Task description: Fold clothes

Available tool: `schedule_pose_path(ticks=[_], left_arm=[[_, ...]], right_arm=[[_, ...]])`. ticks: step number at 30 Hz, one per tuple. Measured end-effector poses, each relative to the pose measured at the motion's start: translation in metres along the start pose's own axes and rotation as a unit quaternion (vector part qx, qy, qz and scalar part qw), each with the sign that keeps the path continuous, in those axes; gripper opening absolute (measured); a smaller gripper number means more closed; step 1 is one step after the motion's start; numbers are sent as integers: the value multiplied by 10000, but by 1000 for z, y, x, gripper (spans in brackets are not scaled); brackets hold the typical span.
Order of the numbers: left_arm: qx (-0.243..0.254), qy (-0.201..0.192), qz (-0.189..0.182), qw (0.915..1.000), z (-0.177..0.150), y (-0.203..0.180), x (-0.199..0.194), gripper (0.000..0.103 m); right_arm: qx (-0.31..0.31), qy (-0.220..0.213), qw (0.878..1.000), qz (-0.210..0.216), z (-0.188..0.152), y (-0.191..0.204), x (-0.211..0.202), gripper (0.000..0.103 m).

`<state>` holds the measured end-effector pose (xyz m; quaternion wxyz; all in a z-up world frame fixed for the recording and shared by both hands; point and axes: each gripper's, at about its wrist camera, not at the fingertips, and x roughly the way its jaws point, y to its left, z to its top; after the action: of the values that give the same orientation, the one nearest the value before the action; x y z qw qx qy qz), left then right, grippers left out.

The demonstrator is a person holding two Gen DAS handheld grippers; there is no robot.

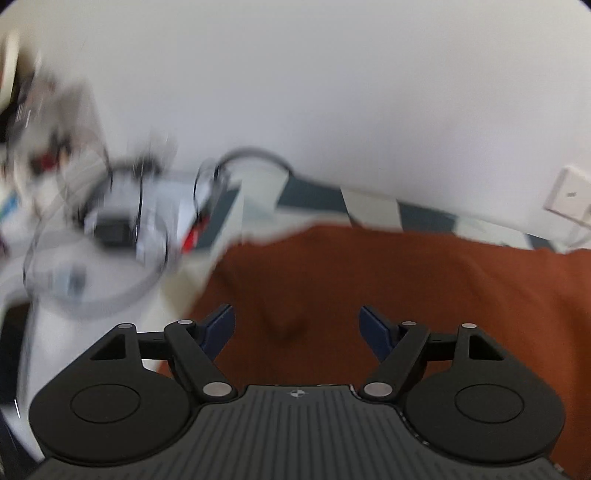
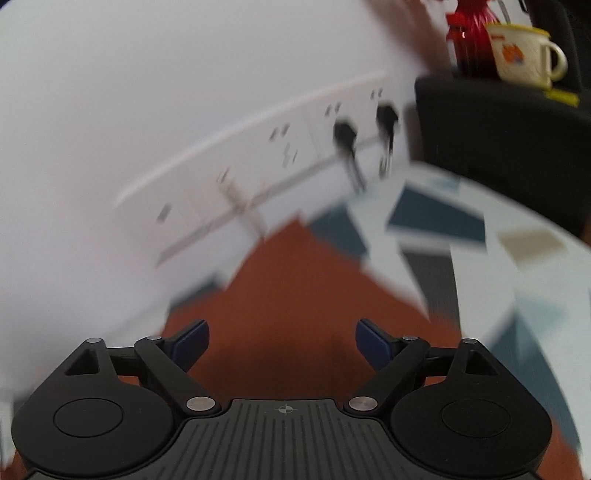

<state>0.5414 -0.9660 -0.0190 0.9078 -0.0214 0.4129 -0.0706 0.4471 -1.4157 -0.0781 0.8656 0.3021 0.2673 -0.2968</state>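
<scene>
A rust-orange garment point(image 1: 369, 288) lies on a table with a grey, blue and white patterned cloth point(image 1: 373, 208). In the left wrist view it fills the space ahead of and under my left gripper point(image 1: 297, 326), whose blue-padded jaws stand wide apart with nothing between them. A small raised fold shows between the fingers. In the right wrist view the same garment point(image 2: 295, 291) runs to a corner near the wall, and my right gripper point(image 2: 282, 341) hangs over it, open and empty. Both views are blurred.
A white wall with a row of sockets point(image 2: 266, 162) and two black plugs point(image 2: 345, 136) backs the table. Cluttered boxes and cables point(image 1: 122, 206) sit at the left. A cream mug point(image 2: 524, 55) and a red bottle point(image 2: 469, 33) stand on a black unit at the right.
</scene>
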Motion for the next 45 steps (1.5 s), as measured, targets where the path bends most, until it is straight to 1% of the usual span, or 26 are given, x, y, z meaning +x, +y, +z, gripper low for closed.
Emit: schedule_pose_path(ticks=[3,5,6,8,10,13,15,17,21,23,24,25,26,27,28,31,35,38,39,41,43,45], left_arm=[[-506,322,-430,9973,-52,22,-30,76],[-790,523,-674,9932,-82,38,-46,76],[-890,622,-782,9910,-97,46,-51,76],[-1009,823,-935,9871,-120,59,-58,76],[-1166,933,-1035,9834,-138,70,-60,76],[-1482,959,-1152,9775,-151,83,-50,76],[-1527,935,-1274,9756,-151,85,-43,76],[-1536,850,-1335,9754,-150,84,-34,76],[-1652,861,-1170,9755,-148,84,-9,76],[-1634,704,-1127,9776,-146,83,-4,75],[-1608,609,-1107,9789,-145,82,-3,67],[-1594,564,-1089,9796,-143,81,-1,50],[-1598,561,-1076,9797,-142,81,0,40],[-1609,562,-1064,9796,-142,81,1,26],[-1619,563,-1052,9796,-142,81,1,19],[-1602,493,-1043,9803,-142,82,0,14],[-1344,351,-948,9858,-145,74,-1,13],[-1373,362,-897,9858,-146,74,4,15],[-1436,343,-910,9848,-146,76,6,18],[-1572,301,-909,9829,-144,79,8,20],[-1724,245,-898,9806,-142,84,12,23],[-1877,174,-880,9781,-139,89,16,27]], right_arm=[[-466,404,9979,198,-50,15,-43,89],[-857,499,9948,225,-83,30,-74,90],[-1092,556,9922,235,-97,37,-83,92],[-1496,722,9859,189,-123,50,-98,94],[-1633,1011,9813,86,-143,57,-105,94],[-1699,1188,9782,87,-165,70,-116,94],[-1817,1184,9762,64,-176,81,-122,94],[-1841,1201,9755,95,-181,89,-127,94],[-1921,1165,9739,309,-176,113,-137,94],[-2044,1110,9716,431,-169,129,-139,94],[-2094,1083,9706,497,-163,137,-137,95],[-2142,1055,9694,562,-157,145,-136,95],[-2163,1071,9684,633,-151,154,-133,95],[-2206,1125,9663,699,-145,166,-129,96],[-2250,1182,9641,765,-139,177,-124,96],[-2495,1429,9525,1006,-129,222,-104,98],[-2825,1706,9344,1345,-133,301,-67,101],[-2976,1865,9261,1378,-155,372,-34,101],[-3007,1950,9234,1374,-164,396,-23,101],[-3103,2118,9163,1387,-187,437,-7,100],[-3269,2164,9093,1396,-210,475,7,100],[-3534,2145,9030,1167,-233,505,21,99]])
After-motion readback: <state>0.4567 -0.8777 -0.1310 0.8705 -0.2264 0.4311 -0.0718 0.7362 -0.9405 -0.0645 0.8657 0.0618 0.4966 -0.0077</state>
